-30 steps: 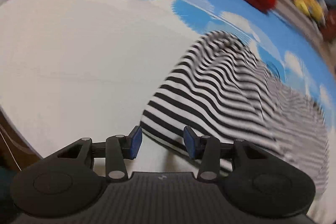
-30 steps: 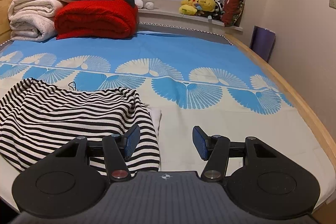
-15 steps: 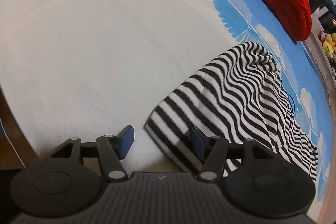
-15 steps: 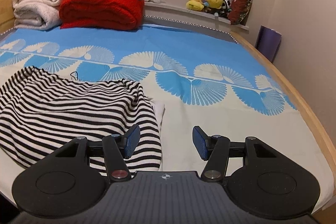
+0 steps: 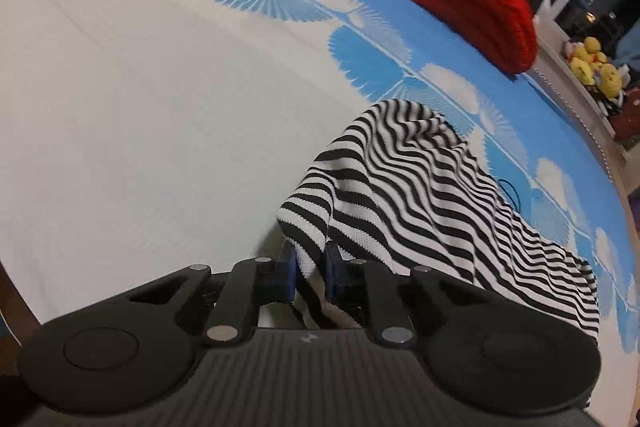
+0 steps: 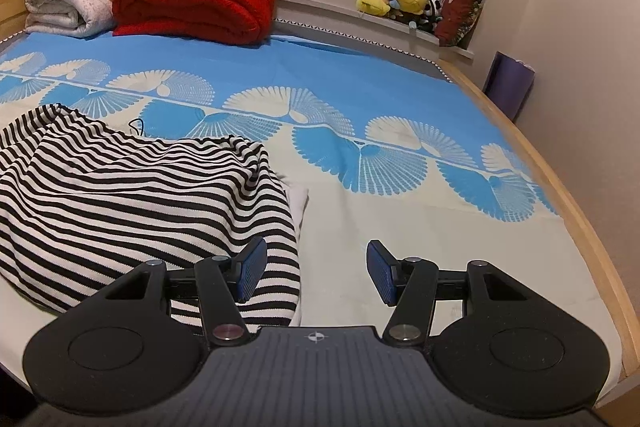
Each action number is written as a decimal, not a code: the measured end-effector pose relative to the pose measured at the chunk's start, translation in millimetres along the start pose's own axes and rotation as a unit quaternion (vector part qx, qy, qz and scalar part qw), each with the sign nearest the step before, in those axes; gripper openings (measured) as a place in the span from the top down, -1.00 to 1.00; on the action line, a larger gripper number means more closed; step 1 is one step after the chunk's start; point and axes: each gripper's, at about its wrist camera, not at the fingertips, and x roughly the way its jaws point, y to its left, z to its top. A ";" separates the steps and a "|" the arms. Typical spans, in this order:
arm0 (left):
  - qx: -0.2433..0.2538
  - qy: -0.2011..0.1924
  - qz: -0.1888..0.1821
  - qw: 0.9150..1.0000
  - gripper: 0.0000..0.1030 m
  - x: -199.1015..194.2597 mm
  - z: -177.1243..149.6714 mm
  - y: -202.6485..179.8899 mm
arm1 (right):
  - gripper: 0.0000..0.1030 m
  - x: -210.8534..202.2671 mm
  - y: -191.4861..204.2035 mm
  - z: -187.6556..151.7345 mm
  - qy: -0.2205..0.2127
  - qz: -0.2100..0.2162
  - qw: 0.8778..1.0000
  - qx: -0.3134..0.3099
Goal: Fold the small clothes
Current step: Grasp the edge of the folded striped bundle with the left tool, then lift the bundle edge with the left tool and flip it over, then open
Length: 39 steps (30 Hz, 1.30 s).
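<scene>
While closing, left tool (image 5: pixel 308 273) pinching corner of striped top (image 5: pixel 420 195) on bed (image 5: pixel 140 107); right tool (image 6: pixel 316 273) spread apart, empty, beside top's hem

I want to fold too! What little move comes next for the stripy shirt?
Probably lift that corner: the left tool is closing on the black-and-white striped knit shirt, its corner between the pads, while the right tool is open, holding nothing.

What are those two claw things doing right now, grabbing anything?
Left gripper: closing on a corner of the striped garment, fabric pinched between its pads.
Right gripper: open, holding nothing, beside the garment's edge.
</scene>
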 end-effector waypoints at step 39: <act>0.573 -0.015 -0.205 0.793 0.68 -74.1 -226.7 -331.5 | -0.10 8.5 -84.5 -18.8 0.036 -0.069 0.989 0.127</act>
